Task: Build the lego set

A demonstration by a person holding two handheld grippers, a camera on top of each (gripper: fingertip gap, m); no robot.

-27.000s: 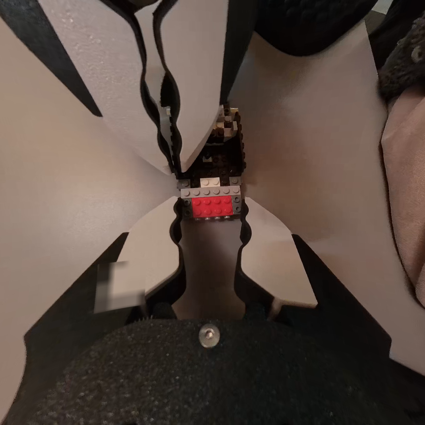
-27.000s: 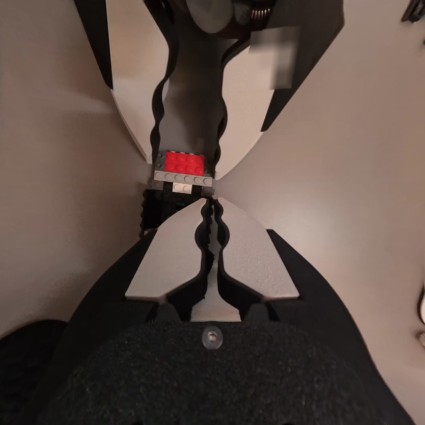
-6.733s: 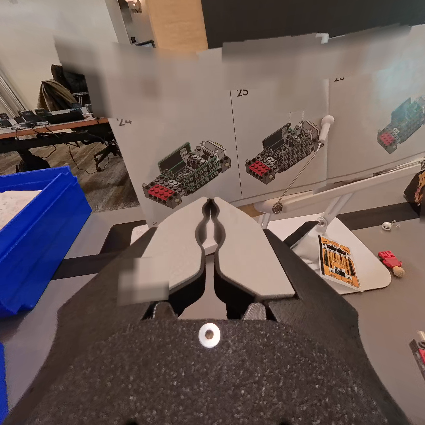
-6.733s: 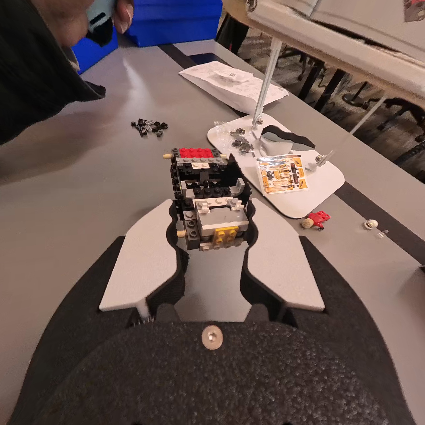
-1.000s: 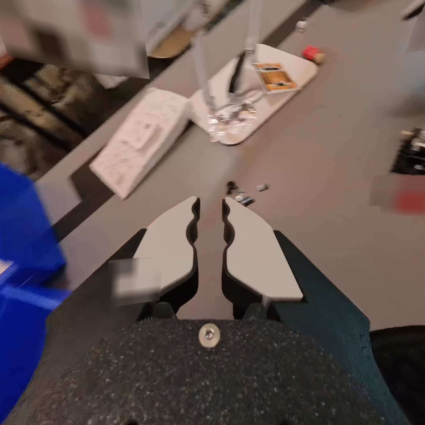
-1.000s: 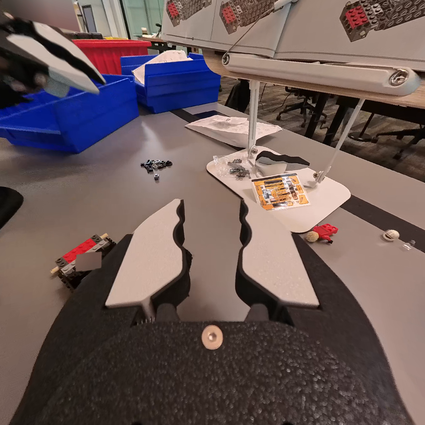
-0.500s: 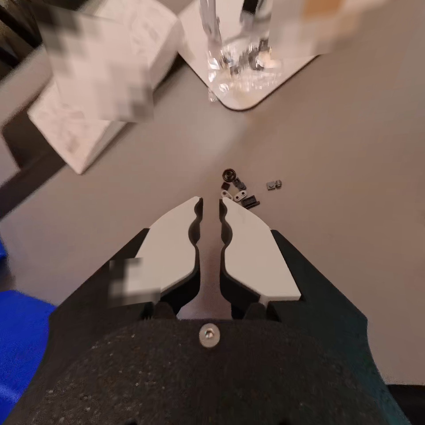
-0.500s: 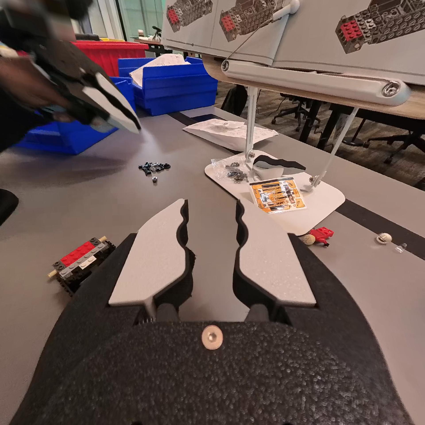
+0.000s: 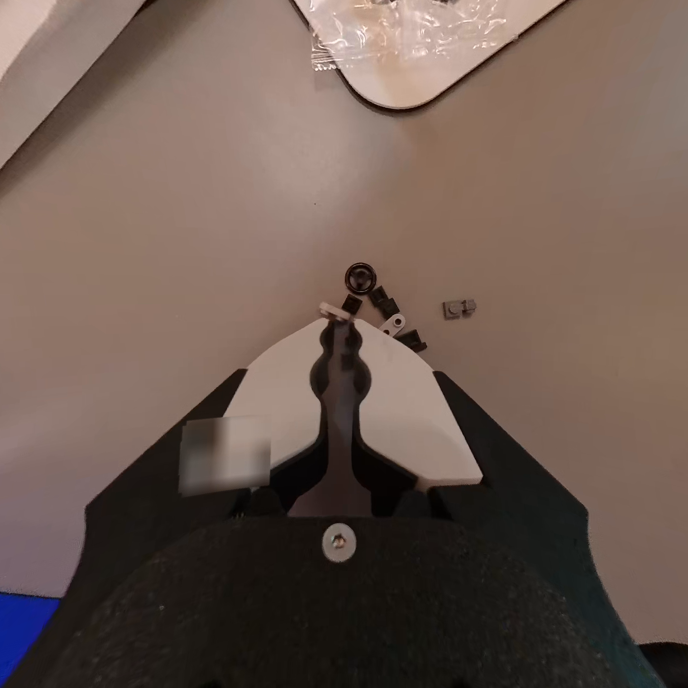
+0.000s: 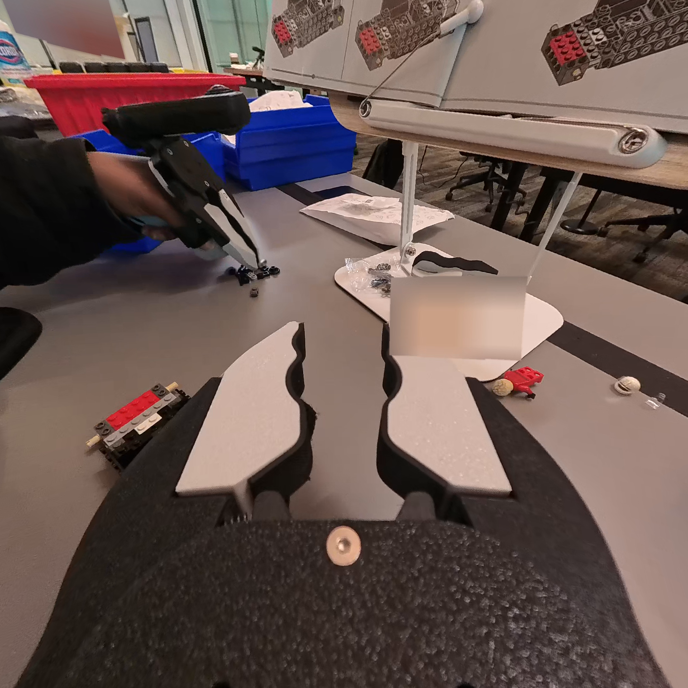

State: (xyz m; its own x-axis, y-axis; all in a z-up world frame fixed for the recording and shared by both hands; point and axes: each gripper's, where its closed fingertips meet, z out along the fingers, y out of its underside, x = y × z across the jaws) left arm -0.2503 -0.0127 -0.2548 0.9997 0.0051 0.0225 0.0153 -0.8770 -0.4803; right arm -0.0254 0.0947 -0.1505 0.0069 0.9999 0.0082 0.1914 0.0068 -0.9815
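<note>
left tool (image 9: 336, 323) is nearly closed, tips pinching a small light grey plate (image 9: 334, 312) at the edge of the loose pile of small pieces (image 9: 383, 305) on the grey surface (image 9: 186, 223); grip looks shallow, right at the tips. to do this well: lift straight up, slowly, so the neighbouring black bits aren't dragged, and check the plate sits square before carrying it. right tool (image 10: 342, 337) hangs empty, jaws apart, above the surface; the partly built lego model (image 10: 139, 422) lies just to its left, untouched. containers: blue bins (image 10: 290, 145) hold white paper, contents of the red bin (image 10: 111, 93) are hidden; a clear bag of small parts (image 10: 372, 273) rests on the stand base (image 10: 540, 320).
</note>
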